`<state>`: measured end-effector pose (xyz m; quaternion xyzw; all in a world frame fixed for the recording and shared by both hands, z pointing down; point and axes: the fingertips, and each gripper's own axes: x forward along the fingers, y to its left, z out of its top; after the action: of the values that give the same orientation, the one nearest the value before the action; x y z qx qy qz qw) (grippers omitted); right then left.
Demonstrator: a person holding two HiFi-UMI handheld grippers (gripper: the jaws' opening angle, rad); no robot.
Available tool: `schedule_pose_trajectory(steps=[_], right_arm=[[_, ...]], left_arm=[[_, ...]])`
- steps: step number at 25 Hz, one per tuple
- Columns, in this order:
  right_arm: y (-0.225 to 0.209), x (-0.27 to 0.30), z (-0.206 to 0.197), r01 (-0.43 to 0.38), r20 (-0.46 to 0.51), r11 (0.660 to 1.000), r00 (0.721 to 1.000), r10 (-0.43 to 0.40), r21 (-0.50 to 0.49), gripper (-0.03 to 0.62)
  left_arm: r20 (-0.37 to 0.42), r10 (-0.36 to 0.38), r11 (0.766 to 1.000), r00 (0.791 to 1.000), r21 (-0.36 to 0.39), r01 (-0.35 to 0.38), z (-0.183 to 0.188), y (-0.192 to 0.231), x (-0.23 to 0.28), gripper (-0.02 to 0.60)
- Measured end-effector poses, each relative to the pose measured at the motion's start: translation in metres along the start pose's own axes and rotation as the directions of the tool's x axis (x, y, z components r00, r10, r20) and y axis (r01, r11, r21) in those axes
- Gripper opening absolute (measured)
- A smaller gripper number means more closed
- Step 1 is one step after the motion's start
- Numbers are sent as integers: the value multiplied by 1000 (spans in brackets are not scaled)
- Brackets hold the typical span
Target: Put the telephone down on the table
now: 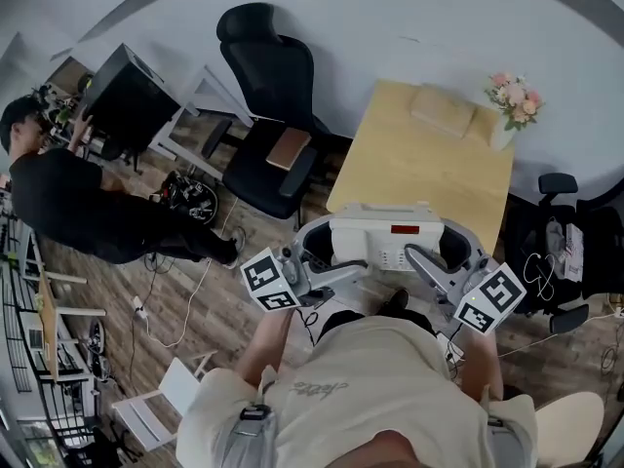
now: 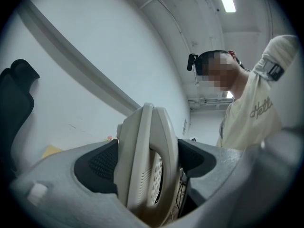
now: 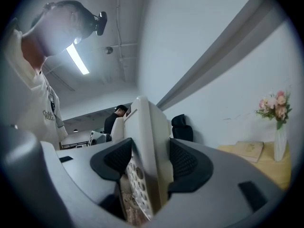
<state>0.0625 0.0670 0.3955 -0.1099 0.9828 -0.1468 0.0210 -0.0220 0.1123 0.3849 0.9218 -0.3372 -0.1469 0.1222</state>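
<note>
L hand-held gripper [image 2: 147, 161] & R hand-held gripper [image 3: 149, 164] clamp smooth boxy cream-plastic telephone [image 1: 383, 232].

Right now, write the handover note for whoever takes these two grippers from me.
Left gripper: jaws shut on the telephone.
Right gripper: jaws shut on its other end.
Telephone: held in the air in front of the body, by the near edge of the table.
Done: both grips are on.
Left: set it on the bare wood, short of the flower vase, then open both jaws.
</note>
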Motion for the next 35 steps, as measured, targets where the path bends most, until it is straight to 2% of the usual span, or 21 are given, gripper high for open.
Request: schedule_pose_trajectory(steps=[9,15,25,30,35], right_arm=[[-43,11,1,-18,0,999,1000,18,47,241],[-70,34,2,5,-10,998,1000,-4,64,241],[-122,94,30,138,-19,990,990,-138,31,241],[-145,128,46,207,-11,978,978,-206,32,241],[-170,165,42,276,-27,960,961,-275,55,241]], left_arm=[[-17,19,1000,1000,-5,-19,0,35,26,387],[-28,7,1000,1000,-24,-7,4,71,33,387],[-29,-125,990,992,-69,123,37,159,50,387],[-32,-198,977,980,-87,194,61,203,56,387],[-62,-264,960,963,-118,255,69,253,56,387]])
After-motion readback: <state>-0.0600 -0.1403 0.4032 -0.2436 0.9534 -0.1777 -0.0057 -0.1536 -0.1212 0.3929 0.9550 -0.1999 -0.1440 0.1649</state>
